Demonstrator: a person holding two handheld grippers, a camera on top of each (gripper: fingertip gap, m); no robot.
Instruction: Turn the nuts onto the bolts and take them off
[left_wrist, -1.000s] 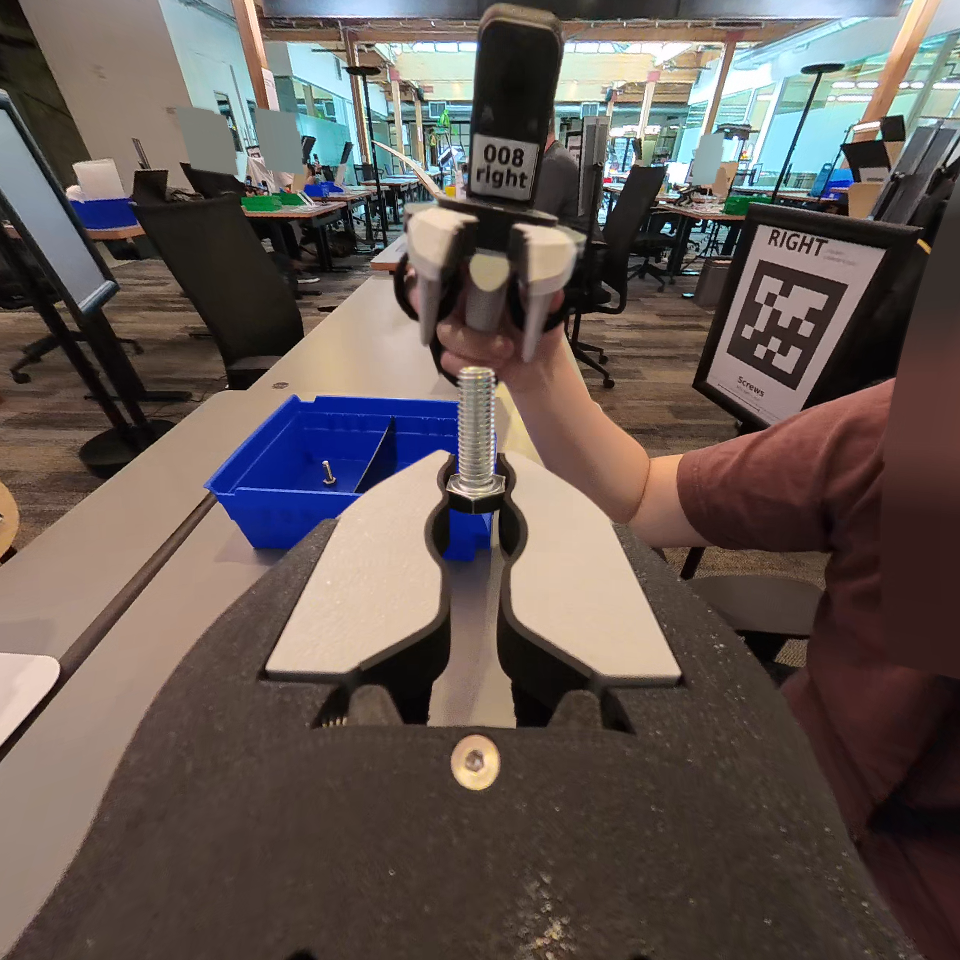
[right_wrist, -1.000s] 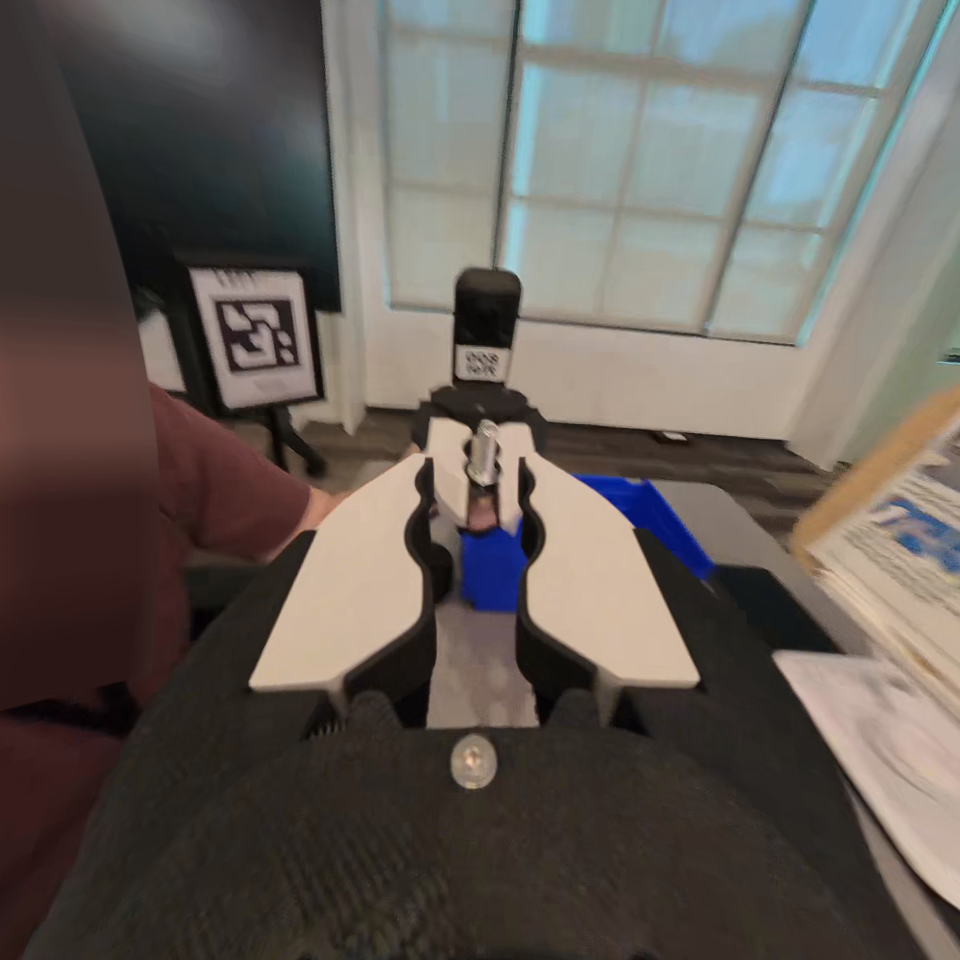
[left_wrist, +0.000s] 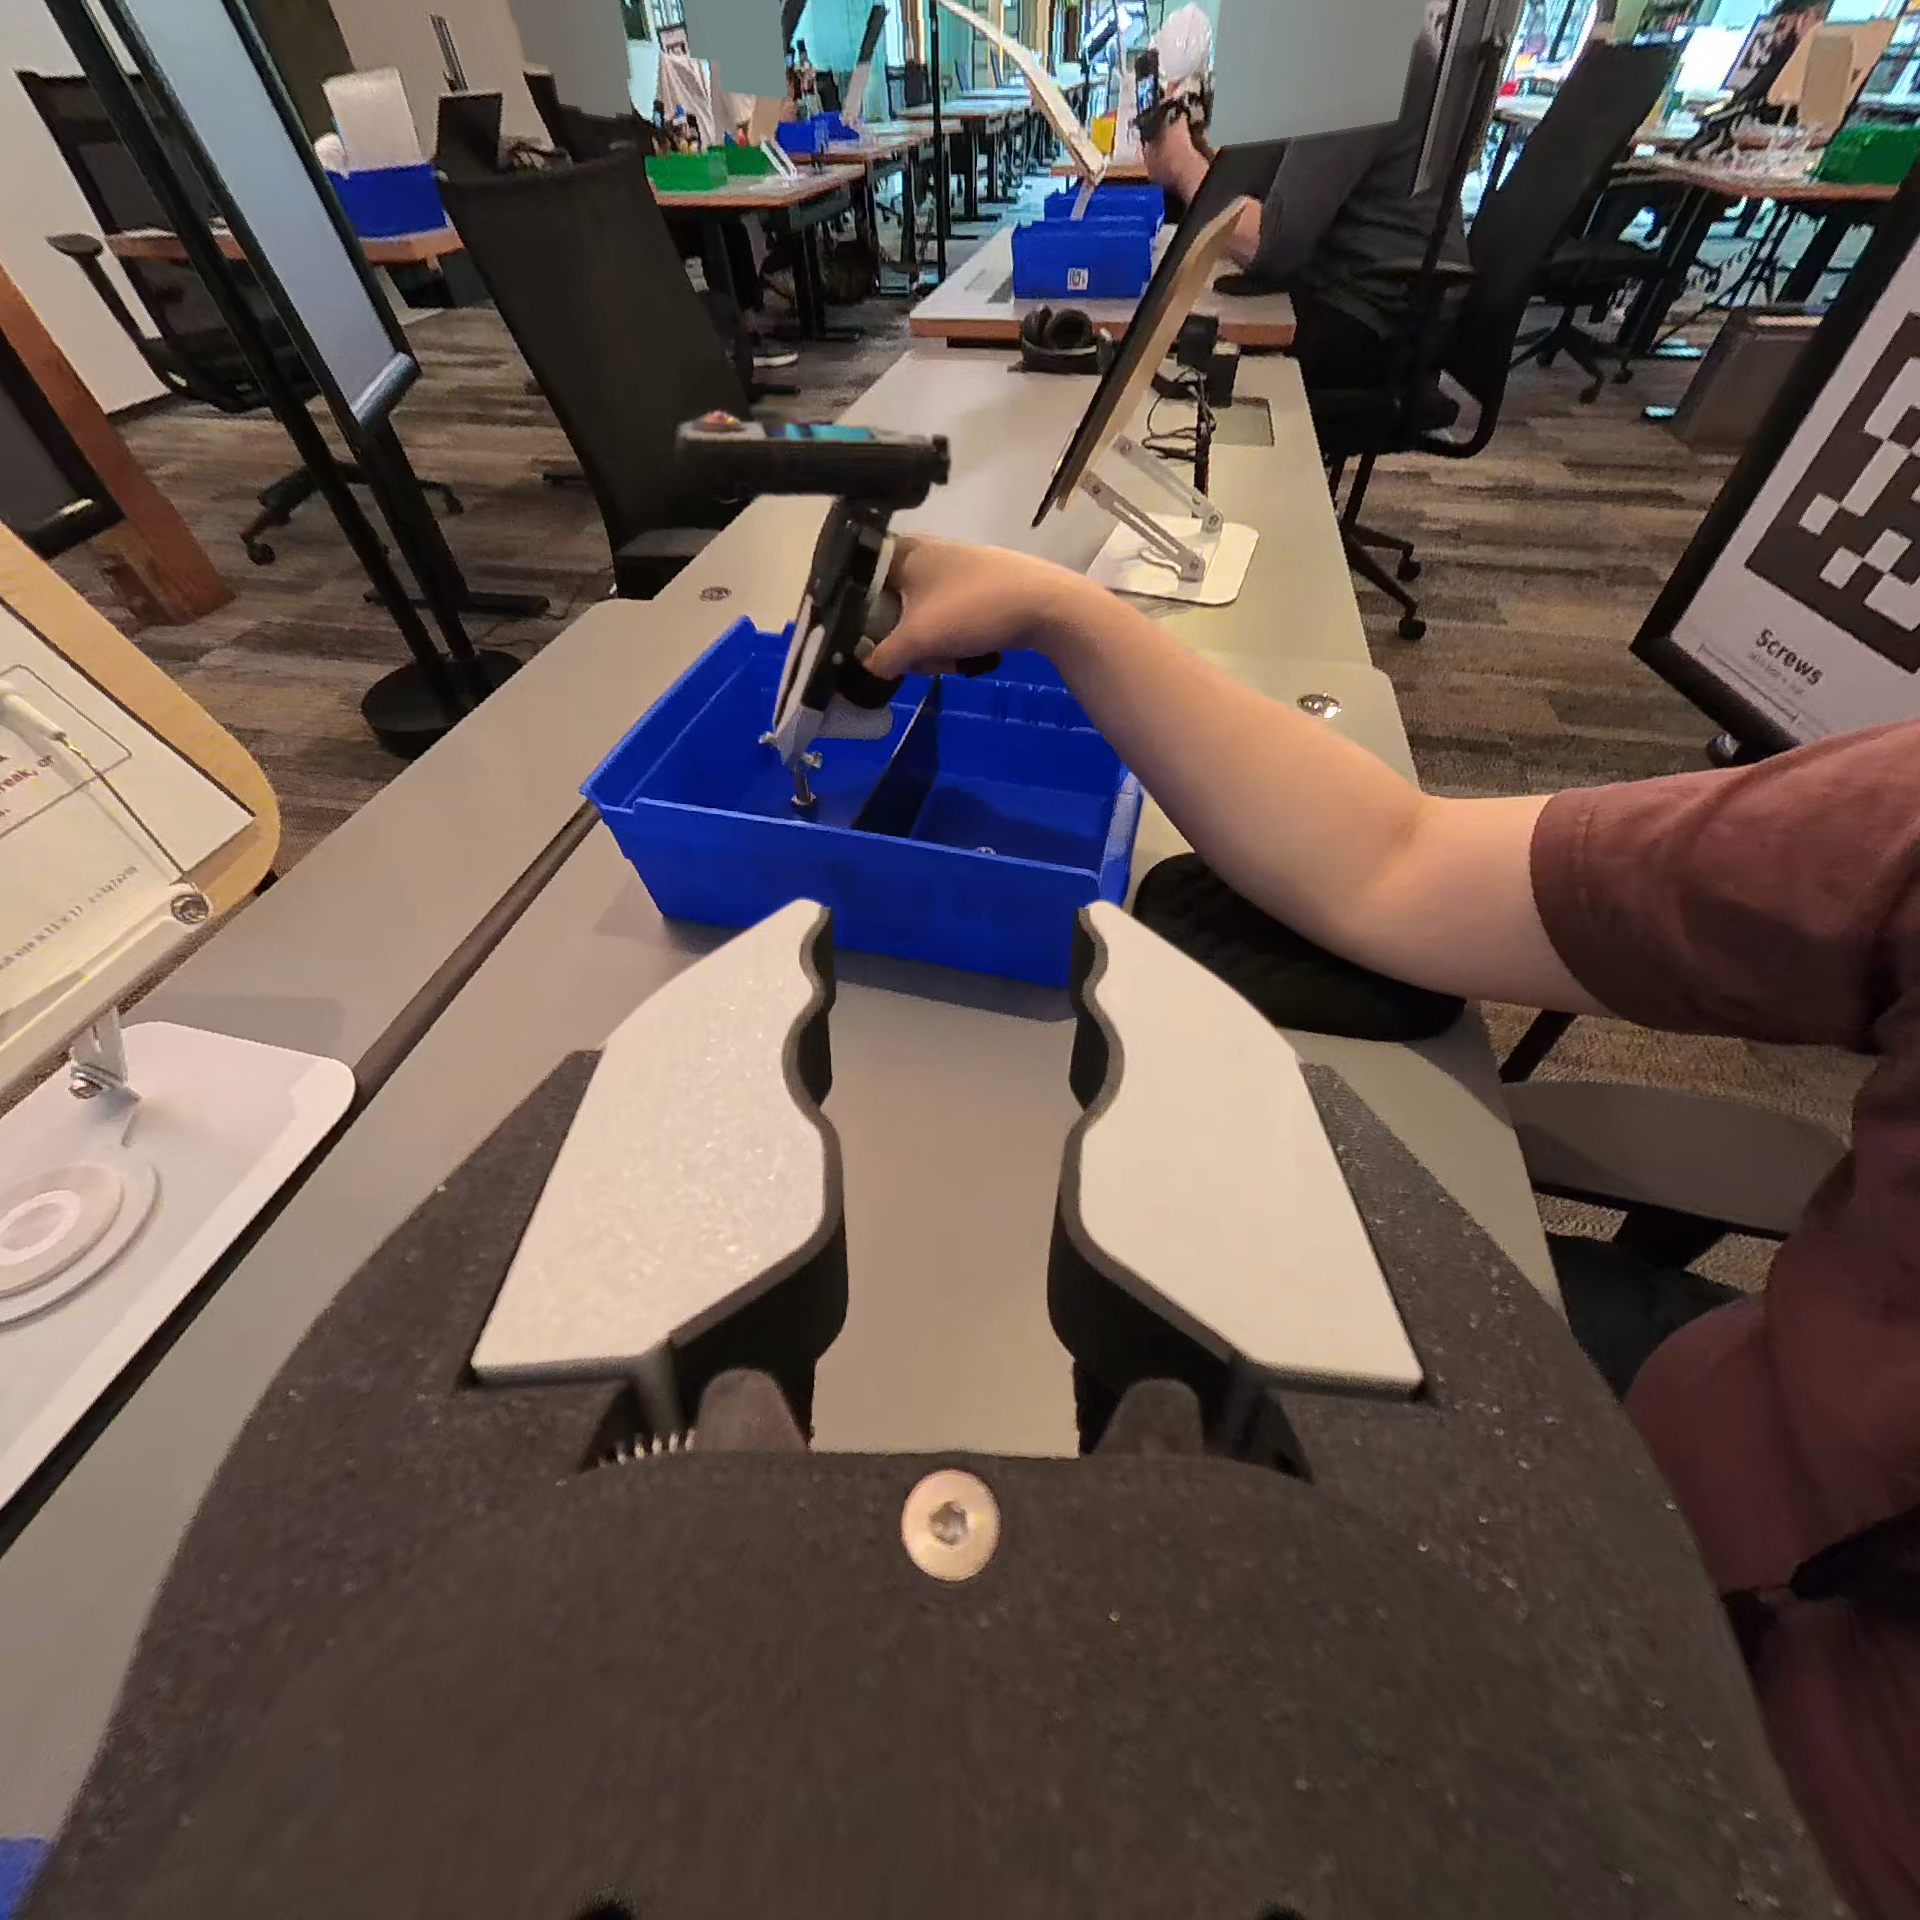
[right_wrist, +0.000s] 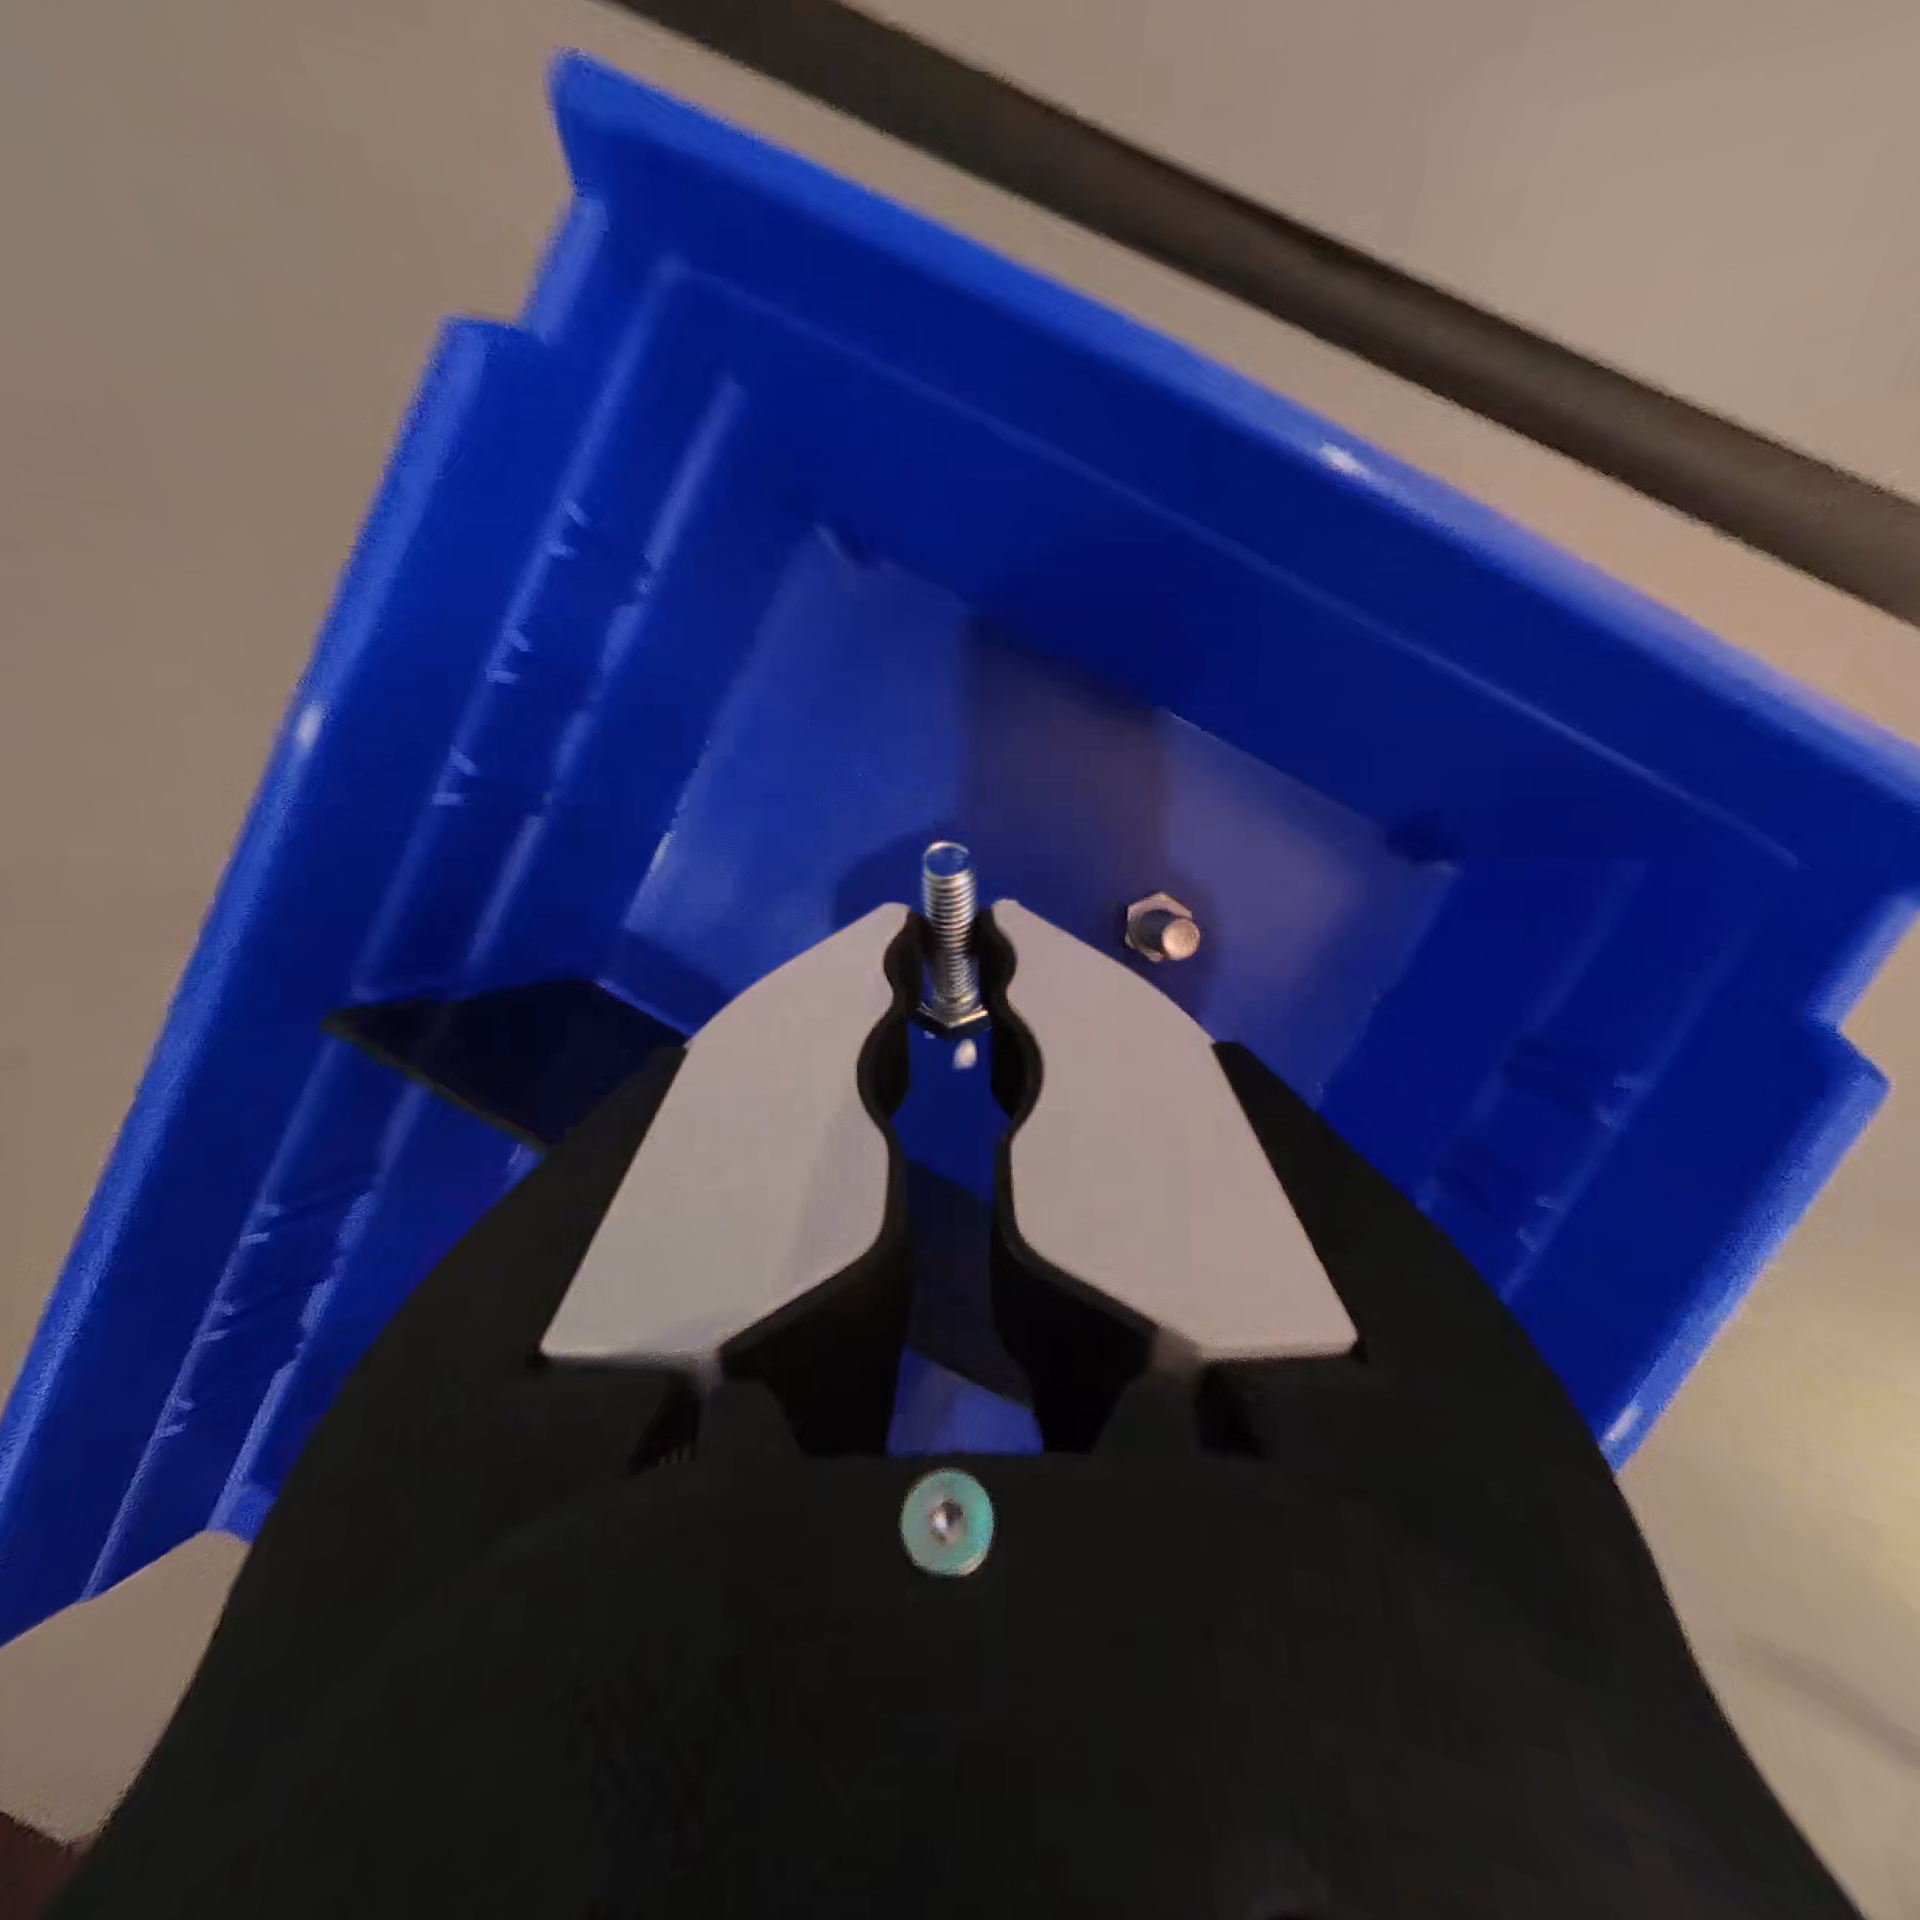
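Inside the blue plastic bin, the right hand-held gripper pinches a threaded steel bolt; the left hand-held gripper gapes wide.

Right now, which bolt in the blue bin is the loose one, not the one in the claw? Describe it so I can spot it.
Find the blue bin on the grey table and look in the compartment under the right claw. The loose bolt stands on the bin floor just right of the claw's tips. Unlike the held bolt, nothing grips it, and it shows its end to the camera.
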